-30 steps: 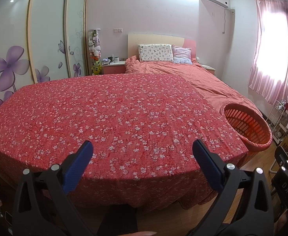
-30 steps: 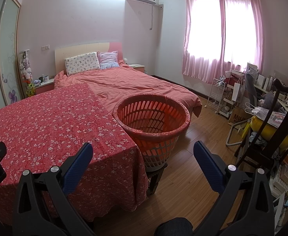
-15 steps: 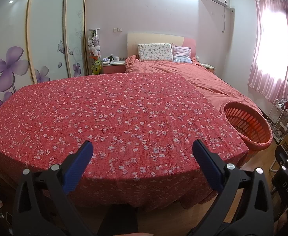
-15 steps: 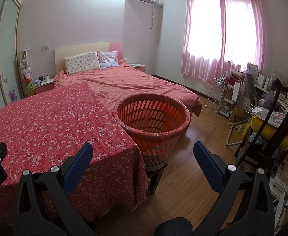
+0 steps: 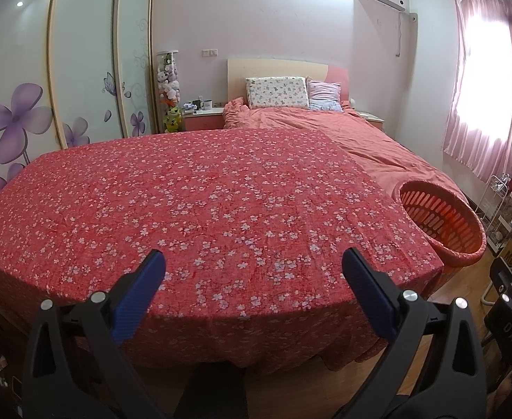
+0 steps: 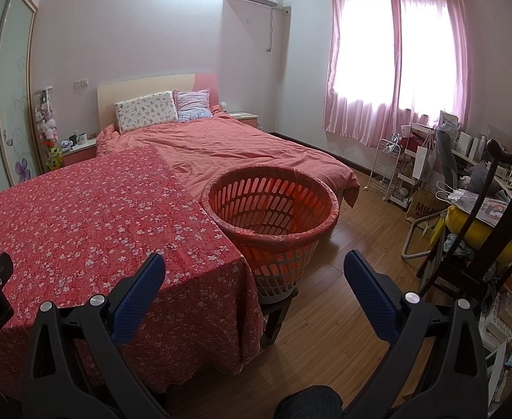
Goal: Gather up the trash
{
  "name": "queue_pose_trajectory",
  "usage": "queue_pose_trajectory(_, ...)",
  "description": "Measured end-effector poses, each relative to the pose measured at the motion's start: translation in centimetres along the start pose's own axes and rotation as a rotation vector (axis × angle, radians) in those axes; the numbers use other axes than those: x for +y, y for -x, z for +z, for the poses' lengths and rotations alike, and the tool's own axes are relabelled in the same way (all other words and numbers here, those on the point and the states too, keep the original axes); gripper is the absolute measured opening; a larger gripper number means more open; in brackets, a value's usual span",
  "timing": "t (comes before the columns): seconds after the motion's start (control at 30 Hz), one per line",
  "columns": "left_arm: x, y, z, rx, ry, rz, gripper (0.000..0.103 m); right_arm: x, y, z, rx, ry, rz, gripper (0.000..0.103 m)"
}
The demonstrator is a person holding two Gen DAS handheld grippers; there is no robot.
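An orange slatted basket point(image 6: 273, 206) stands on a small dark stool just off the right corner of a table draped in a red flowered cloth point(image 5: 203, 206); its rim also shows in the left wrist view as the basket point(image 5: 441, 220). No trash shows on the cloth. My left gripper point(image 5: 254, 272) hangs open over the cloth's near edge, nothing between its blue fingers. My right gripper point(image 6: 254, 272) is open too, held above the table's right corner and the wooden floor, short of the basket.
Behind the table lies a bed point(image 6: 242, 146) with a salmon cover and two pillows. A dark wooden chair point(image 6: 483, 230) and cluttered shelves crowd the right. Bare wooden floor point(image 6: 343, 279) lies between basket and chair. Wardrobe doors point(image 5: 81, 70) line the left wall.
The left wrist view has drifted slightly, so the basket sits a little lower and further right. The right wrist view is almost unchanged. Both grippers stay open.
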State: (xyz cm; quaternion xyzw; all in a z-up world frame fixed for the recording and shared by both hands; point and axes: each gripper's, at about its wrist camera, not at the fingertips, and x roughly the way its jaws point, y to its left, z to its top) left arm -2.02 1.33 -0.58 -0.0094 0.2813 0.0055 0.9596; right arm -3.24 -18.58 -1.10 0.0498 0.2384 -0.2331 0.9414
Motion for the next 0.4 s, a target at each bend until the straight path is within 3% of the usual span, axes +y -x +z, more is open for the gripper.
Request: queue_pose_trajectory(0.4,-0.01,0.00,0.18,0.003,-0.002,-0.003,0.099,-0.03,-0.01,0.06,0.000,0.000,0.000,0.101)
